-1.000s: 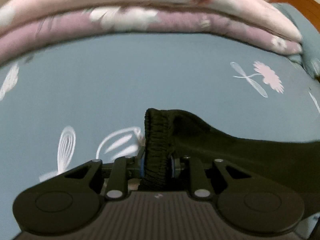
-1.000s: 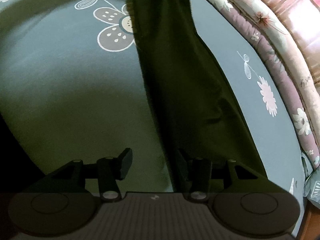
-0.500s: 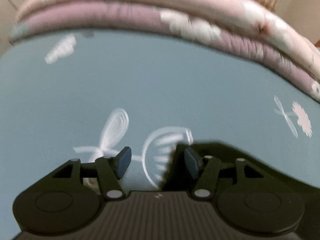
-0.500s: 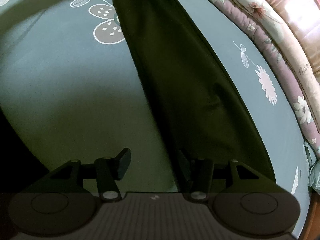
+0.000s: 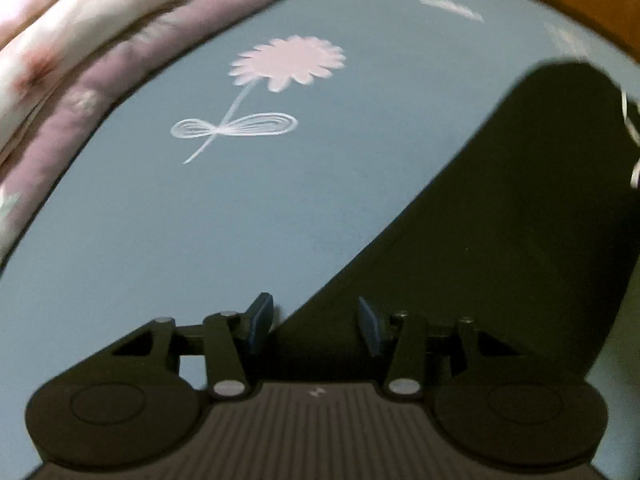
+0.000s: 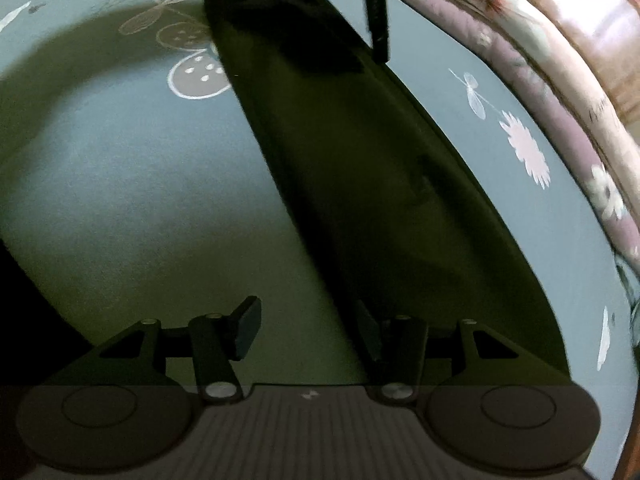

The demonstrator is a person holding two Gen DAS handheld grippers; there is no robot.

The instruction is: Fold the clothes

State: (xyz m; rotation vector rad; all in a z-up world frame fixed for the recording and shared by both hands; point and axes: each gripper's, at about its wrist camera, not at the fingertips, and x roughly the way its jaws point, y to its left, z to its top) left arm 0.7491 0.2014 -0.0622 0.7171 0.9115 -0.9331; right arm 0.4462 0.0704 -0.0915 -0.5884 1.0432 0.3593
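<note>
a dark garment (image 6: 360, 168), folded into one long strip, is lying flat on the blue flowered bed sheet (image 5: 168, 240), running roughly parallel to the rolled pink quilt (image 5: 60, 92) at the bed's far edge. the right claw (image 6: 308, 330) is hovering over the strip's near end, released, its pads apart with one fabric edge passing beside the right pad and nothing pinched. the left claw (image 5: 316, 326) is sitting over the opposite end, its jaws closing at this moment, the cloth's edge showing between the pads but not pressed, so it is released too. in the right wrist view a dark bar near the strip's far end is probably part of the left claw, though it is too cut off to be sure. the strip's long axis is stretching straight from one claw to the other, so each hand is nearest its own end; a fold in half would mean carrying one end along that axis onto the other.
</note>
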